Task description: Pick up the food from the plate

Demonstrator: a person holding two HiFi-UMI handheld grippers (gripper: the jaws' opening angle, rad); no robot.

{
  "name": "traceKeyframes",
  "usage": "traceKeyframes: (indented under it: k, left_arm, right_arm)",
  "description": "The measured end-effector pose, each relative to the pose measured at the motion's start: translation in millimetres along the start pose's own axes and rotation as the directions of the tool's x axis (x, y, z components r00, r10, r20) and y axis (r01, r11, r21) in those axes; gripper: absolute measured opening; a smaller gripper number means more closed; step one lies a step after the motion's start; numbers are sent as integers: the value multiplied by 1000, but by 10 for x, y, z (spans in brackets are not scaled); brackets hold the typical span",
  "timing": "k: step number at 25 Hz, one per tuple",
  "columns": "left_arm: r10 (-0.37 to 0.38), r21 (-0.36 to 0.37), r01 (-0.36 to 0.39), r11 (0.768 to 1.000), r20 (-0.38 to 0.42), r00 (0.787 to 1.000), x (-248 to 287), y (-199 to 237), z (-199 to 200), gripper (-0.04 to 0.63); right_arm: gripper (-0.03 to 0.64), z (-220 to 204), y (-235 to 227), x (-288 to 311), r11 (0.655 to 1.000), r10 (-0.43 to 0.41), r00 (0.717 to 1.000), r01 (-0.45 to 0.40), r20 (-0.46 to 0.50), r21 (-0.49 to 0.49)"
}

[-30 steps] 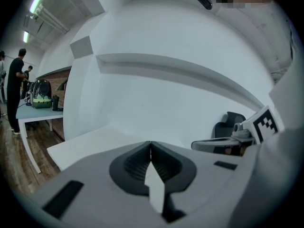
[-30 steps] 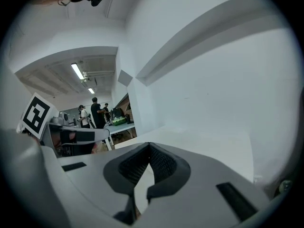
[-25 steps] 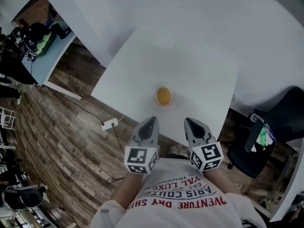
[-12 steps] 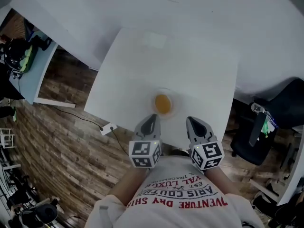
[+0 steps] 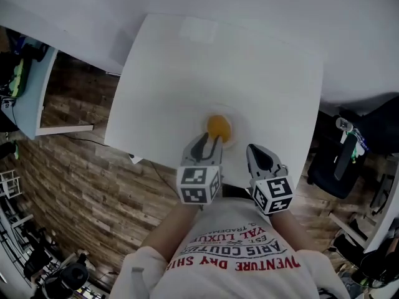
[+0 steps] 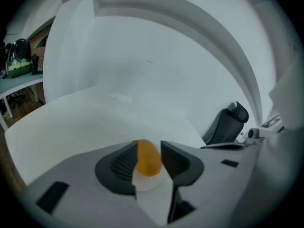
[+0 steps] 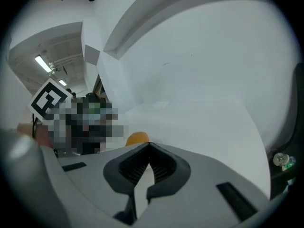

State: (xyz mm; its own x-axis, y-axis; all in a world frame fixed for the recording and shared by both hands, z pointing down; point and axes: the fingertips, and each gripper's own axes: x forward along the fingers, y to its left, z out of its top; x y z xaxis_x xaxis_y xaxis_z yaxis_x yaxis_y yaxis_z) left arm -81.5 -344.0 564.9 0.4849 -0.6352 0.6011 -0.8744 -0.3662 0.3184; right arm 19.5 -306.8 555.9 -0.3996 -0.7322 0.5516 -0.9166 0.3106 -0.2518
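An orange, rounded piece of food (image 5: 218,127) lies on a small white plate (image 5: 233,131) near the front edge of the white table (image 5: 262,73). My left gripper (image 5: 211,141) reaches over the table edge, its tips just short of the food. Its jaws are opening. In the left gripper view the food (image 6: 148,158) shows in the gap between the left gripper (image 6: 149,146) jaws, above the plate (image 6: 148,181), and the pads stand apart from it. My right gripper (image 5: 255,150) hangs at the table's front edge, right of the plate, shut and empty (image 7: 148,147). The food (image 7: 137,137) lies to its left.
A black office chair (image 5: 352,154) stands to the right of the table. A light-blue desk (image 5: 28,98) and wood floor (image 5: 68,167) lie to the left. A pale patch (image 5: 198,28) marks the table's far side. White wall rises behind.
The left gripper has moved forward over the table edge to the plate and its jaws have parted. The right gripper has kept its place. The head view has tilted nearer the table.
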Motion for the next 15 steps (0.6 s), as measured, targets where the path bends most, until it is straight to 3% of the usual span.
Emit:
traceKeyframes:
  k: [3,7,10,15]
  left_arm:
    - [-9,-4,8,1000,-56,998,174,37,-24,260]
    - [-45,-61,37,997,-130,991,346,67,-122,376]
    - [-54,-79,41,996,-173,983,465,98,-185,417]
    - [-64,-81,44,996,-264,962,606,93,-322,425]
  right_arm:
    - [11,-26,-30,69,1000,-7,1000,7,-15,10]
    - [11,-75,-41,93,999,-14,999,15,-34,33]
    - [11,-105,-120,109,998,-29,999,31,-37,51]
    - [11,-146,-225,170,997,-45,997,48,-58,63]
